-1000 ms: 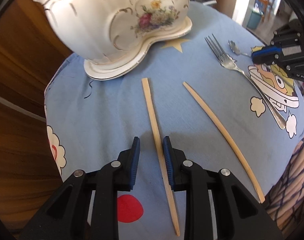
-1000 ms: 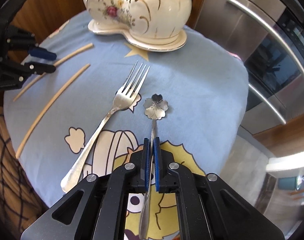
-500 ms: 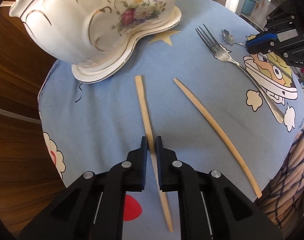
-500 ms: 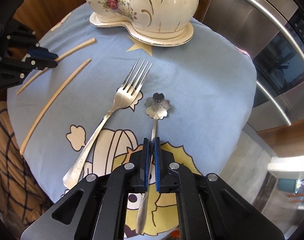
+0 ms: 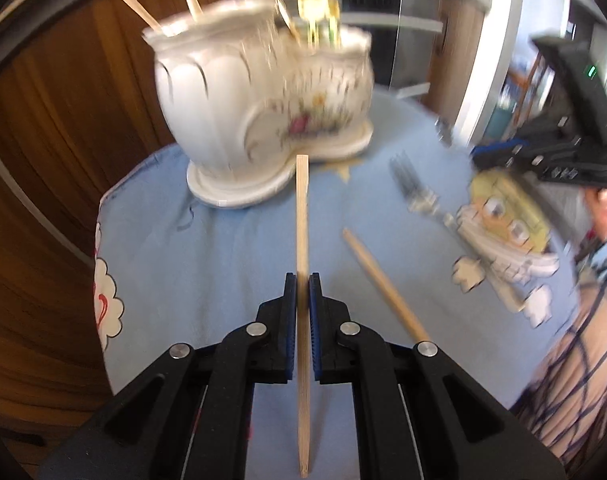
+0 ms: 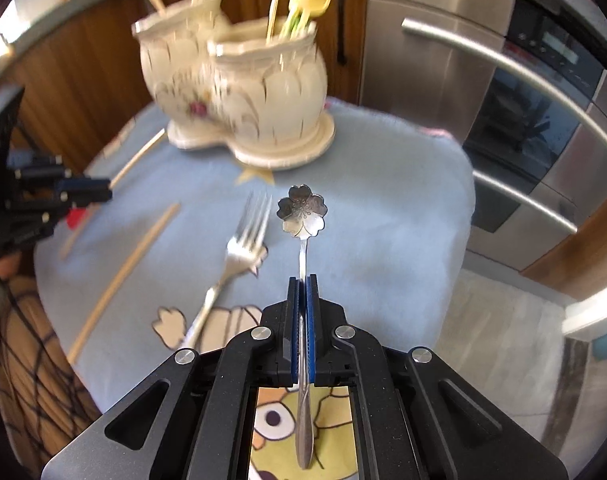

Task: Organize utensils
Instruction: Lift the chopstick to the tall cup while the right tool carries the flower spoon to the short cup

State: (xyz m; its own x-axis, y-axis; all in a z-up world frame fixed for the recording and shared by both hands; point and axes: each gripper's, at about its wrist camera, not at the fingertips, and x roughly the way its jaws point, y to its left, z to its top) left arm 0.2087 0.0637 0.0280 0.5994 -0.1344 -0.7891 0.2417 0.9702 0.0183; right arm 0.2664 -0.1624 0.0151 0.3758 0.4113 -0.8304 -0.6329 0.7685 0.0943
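Note:
My left gripper (image 5: 302, 280) is shut on a wooden chopstick (image 5: 302, 216) and holds it above the blue cloth, pointing at the white floral ceramic holder (image 5: 263, 120). A second chopstick (image 5: 383, 284) lies on the cloth to its right, and it also shows in the right wrist view (image 6: 123, 272). My right gripper (image 6: 302, 280) is shut on a flower-shaped spoon (image 6: 302, 210), lifted off the cloth. A silver fork (image 6: 239, 248) lies on the cloth left of the spoon. The holder (image 6: 239, 80) has two compartments with several utensils standing in them.
The round table has a blue cartoon cloth (image 6: 383, 208). Steel appliances (image 6: 503, 100) stand to the right and wooden cabinets (image 5: 63, 120) behind. The left gripper (image 6: 43, 196) shows at the left edge of the right wrist view.
Both grippers have risen and tilted up, lifting the chopstick and the spoon off the cloth. The holder's rim and its utensils have come into view.

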